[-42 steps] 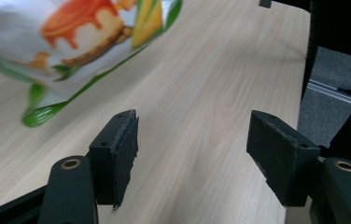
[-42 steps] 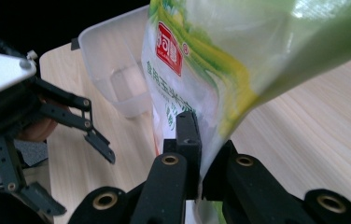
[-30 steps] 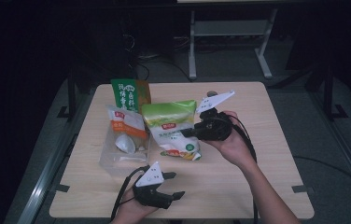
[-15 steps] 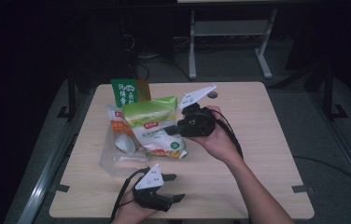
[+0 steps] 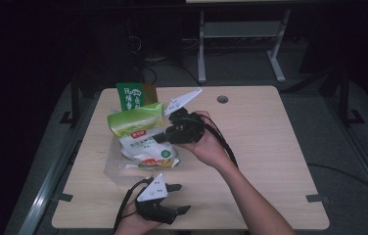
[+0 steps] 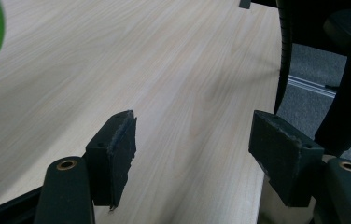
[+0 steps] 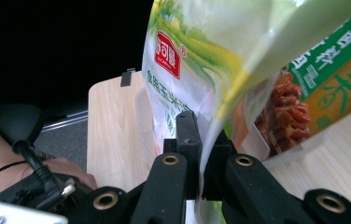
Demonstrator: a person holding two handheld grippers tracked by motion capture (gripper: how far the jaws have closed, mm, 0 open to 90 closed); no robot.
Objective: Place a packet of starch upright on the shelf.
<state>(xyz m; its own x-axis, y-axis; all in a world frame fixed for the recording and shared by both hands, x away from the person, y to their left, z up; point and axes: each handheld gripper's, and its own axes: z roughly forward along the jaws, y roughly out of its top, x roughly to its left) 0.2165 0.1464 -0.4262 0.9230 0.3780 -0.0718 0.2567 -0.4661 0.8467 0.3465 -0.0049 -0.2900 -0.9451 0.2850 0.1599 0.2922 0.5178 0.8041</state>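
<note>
Darkness is surrounding the light wooden bench (image 5: 270, 147), which is carrying everything in a cluster toward its far left part. Largest among the things, a green and white bag (image 5: 143, 134) is hanging tilted above a clear plastic tray (image 5: 111, 169), which is lying near the left edge, the bag's lower end reaching down into it. Behind the bag, toward the far left corner, a green packet (image 5: 129, 95) is standing upright, and in the right gripper view a packet of red snacks (image 7: 281, 116) is sitting in the tray just beside the bag. The right tongs (image 5: 160, 138) are coming in from the bench's middle, clenched on the bag's edge; the right gripper view is showing the jaws pressed together with the thin film pinched between them (image 7: 201, 154). The left tongs (image 5: 179, 198) are resting at the near edge, just beside the tray's near corner, released, with the jaws standing well apart over bare wood (image 6: 192, 140) and nothing between them. A small round hole (image 5: 222, 99) is sitting near the far edge.
</note>
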